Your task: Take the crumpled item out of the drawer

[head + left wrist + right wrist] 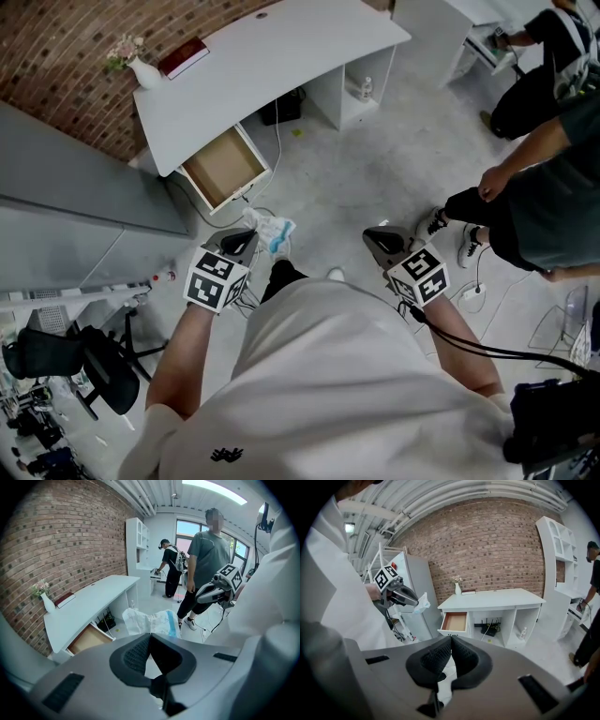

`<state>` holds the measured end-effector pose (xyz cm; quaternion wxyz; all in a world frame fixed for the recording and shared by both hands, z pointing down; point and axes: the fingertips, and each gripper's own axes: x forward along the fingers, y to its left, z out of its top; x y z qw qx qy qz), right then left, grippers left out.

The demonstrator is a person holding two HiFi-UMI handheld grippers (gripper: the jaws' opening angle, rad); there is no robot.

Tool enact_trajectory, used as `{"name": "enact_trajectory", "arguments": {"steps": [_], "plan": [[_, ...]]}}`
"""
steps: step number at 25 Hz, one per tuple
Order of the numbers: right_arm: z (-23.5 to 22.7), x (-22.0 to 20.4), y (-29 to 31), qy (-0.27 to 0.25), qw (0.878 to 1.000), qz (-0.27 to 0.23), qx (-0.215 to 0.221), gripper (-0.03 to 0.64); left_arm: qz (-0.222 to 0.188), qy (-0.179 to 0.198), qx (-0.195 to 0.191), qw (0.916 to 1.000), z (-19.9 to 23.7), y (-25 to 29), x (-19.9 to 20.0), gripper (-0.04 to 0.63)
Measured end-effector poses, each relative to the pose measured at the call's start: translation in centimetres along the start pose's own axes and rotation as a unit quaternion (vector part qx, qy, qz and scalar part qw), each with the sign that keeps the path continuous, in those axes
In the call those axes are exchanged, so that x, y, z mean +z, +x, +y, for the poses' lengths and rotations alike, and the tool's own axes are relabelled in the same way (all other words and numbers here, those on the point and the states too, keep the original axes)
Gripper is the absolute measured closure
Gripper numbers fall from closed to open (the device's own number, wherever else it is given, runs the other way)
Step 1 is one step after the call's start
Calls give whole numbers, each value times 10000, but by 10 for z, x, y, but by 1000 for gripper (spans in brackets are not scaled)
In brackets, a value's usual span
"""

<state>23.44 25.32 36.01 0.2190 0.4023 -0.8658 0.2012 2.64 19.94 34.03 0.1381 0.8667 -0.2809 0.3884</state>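
Note:
A crumpled white and blue item [274, 231] sits in the tips of my left gripper [251, 234], held in the air away from the desk. In the left gripper view the jaws [150, 637] are shut on this item [152, 620], which sticks out beyond them. The open wooden-bottomed drawer [223, 169] of the white desk [281, 56] shows nothing inside. My right gripper [377, 236] hovers to the right with its jaws [451, 641] shut and nothing between them. The right gripper view also shows the left gripper [401, 595], the item [422, 604] and the drawer [454, 621].
A white vase with flowers [141, 70] and a red book [184, 57] rest on the desk. Cables and a bottle [367, 88] sit under it. A grey cabinet [75, 178] stands at the left. Two people [534, 187] stand at the right. An office chair [66, 361] is at the lower left.

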Motion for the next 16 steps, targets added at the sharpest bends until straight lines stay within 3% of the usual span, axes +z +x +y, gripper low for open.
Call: {"name": "enact_trajectory", "arguments": {"steps": [16], "plan": [[3, -3, -1, 9, 10000, -28, -7, 588, 79, 48, -11, 10000, -3, 0, -6, 572]]}}
